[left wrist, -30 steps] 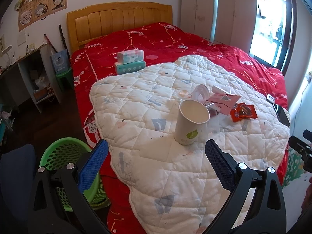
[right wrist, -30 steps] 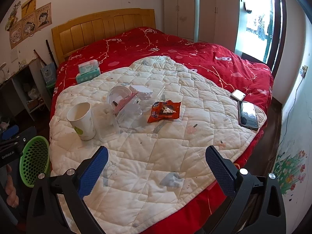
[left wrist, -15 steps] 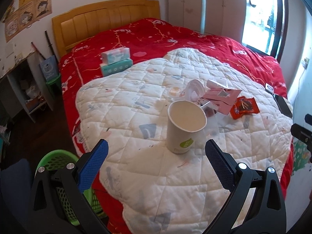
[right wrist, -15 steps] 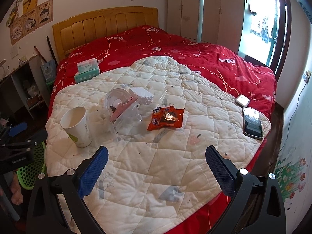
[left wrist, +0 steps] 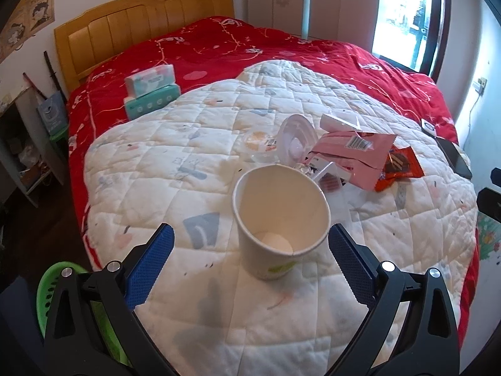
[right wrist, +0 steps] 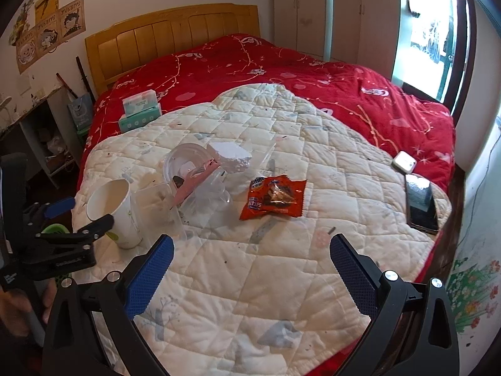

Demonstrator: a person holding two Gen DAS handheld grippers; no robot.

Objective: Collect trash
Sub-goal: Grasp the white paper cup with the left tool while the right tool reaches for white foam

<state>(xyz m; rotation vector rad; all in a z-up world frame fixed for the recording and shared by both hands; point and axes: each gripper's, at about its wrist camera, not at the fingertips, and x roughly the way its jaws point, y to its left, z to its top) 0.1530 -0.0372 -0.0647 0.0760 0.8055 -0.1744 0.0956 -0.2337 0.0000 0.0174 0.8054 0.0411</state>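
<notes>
The left gripper [left wrist: 249, 244] has its jaws wide open w/ the paper cup [left wrist: 279, 216] between them, nothing held. The right gripper [right wrist: 250, 257] is open too, empty. Risk: cup stands on soft quilt [left wrist: 175, 169], so an off-centre squeeze may tip or crush it.

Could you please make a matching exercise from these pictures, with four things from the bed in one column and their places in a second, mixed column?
Things:
1. paper cup
2. orange snack wrapper
3. tissue packs
4. black phone

Places:
A. on the red bedspread, near the headboard
B. at the right edge of the white quilt
C. between the open fingers of the left tool
D. flat near the middle of the quilt, in front of the right tool

Pairs: 1-C, 2-D, 3-A, 4-B
</notes>
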